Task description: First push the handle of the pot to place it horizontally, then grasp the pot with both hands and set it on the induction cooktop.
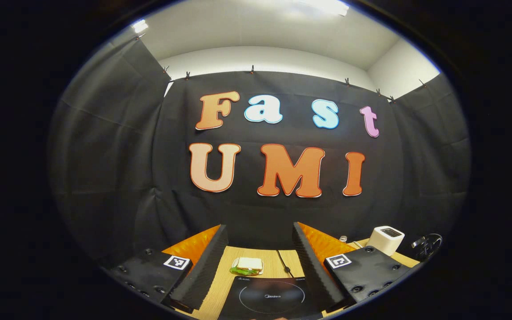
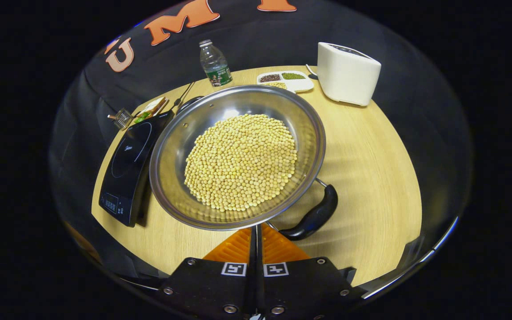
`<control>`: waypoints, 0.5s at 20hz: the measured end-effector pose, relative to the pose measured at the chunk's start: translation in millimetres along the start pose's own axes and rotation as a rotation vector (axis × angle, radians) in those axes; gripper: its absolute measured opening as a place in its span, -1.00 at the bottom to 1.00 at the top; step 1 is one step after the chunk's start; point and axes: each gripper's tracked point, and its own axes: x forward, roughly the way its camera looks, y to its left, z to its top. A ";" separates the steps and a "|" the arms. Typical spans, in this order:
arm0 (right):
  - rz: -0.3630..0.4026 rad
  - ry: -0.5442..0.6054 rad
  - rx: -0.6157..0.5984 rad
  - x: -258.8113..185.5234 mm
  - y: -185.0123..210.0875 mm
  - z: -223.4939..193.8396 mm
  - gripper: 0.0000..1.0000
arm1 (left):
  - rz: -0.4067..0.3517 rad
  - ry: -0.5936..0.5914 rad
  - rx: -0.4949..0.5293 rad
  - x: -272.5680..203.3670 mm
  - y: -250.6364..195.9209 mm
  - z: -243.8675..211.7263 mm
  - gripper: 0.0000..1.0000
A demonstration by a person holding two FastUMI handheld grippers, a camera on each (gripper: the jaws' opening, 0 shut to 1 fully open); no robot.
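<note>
Bright ceiling light (image 1: 327, 6), sharp focus, strong fisheye bending at edges, soft shadows.

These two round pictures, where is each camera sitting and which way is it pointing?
Left gripper view: rides on the left gripper, held low and level, facing the booth wall; its open fingers frame the induction cooktop and a sandwich.
Right gripper view: rides on the right gripper, raised and tilted down at the pot of soybeans; its fingers are closed together near the black handle.
Shared: cooktop, sandwich, white appliance, wooden table.
</note>
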 end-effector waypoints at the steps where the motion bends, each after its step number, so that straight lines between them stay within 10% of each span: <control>1: -0.016 -0.001 -0.002 1.0 -4.8 1.7 -0.99 | -0.005 -0.001 0.002 1.8 -1.7 0.2 0.86; 10: -0.182 -0.034 -0.057 15.4 -44.1 29.7 -1.00 | -0.022 0.045 0.026 12.5 -11.2 -20.2 0.86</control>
